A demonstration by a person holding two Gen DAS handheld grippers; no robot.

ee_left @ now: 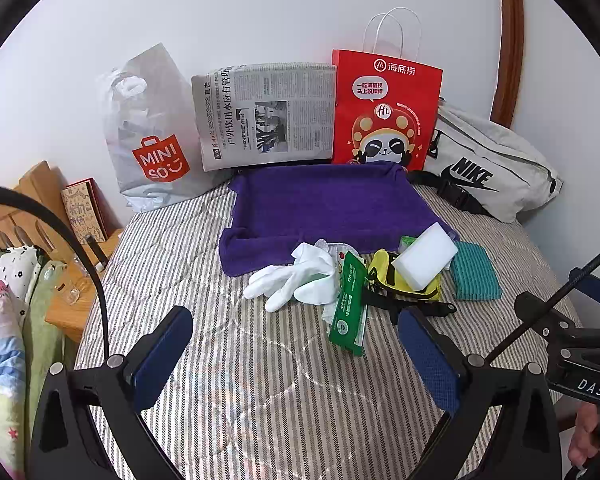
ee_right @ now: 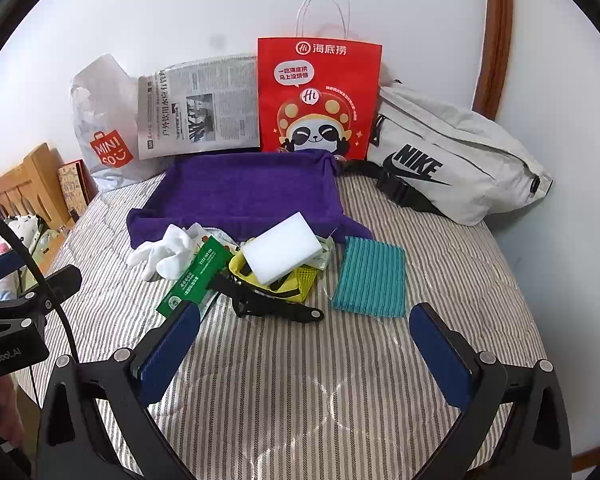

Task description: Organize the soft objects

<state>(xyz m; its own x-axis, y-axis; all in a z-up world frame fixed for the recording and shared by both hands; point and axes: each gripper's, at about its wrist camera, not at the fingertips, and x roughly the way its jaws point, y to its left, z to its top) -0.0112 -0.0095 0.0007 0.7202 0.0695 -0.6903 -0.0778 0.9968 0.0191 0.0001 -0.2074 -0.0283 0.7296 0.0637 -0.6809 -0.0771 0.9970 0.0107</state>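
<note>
Several soft items are heaped on the striped bed (ee_right: 300, 380) just in front of a purple towel-lined tray (ee_right: 240, 192), and nothing has yet been placed inside it. Both grippers are held back from the heap with their blue-padded fingers spread wide and empty: the left gripper (ee_left: 296, 356) faces the white gloves (ee_left: 292, 276), the right gripper (ee_right: 306, 352) the bare bed between the heap and the teal cloth (ee_right: 370, 276). The likeliest trouble is judged to lie in the stacking: a white sponge block (ee_right: 282, 248) rests tilted on a yellow mesh pouch (ee_right: 296, 280), whose black strap (ee_right: 268, 304) trails toward the right gripper, so the pouch could be dragged along and the sponge tipped off if the strap were caught. A green wipes packet (ee_right: 192, 276) lies partly under the pouch and against the gloves, and could be pulled askew with either. The gloves look limp and crumpled (easily pinched by one finger only). The teal cloth lies flat and apart from the heap, so a thin edge grip might be missed.
</note>
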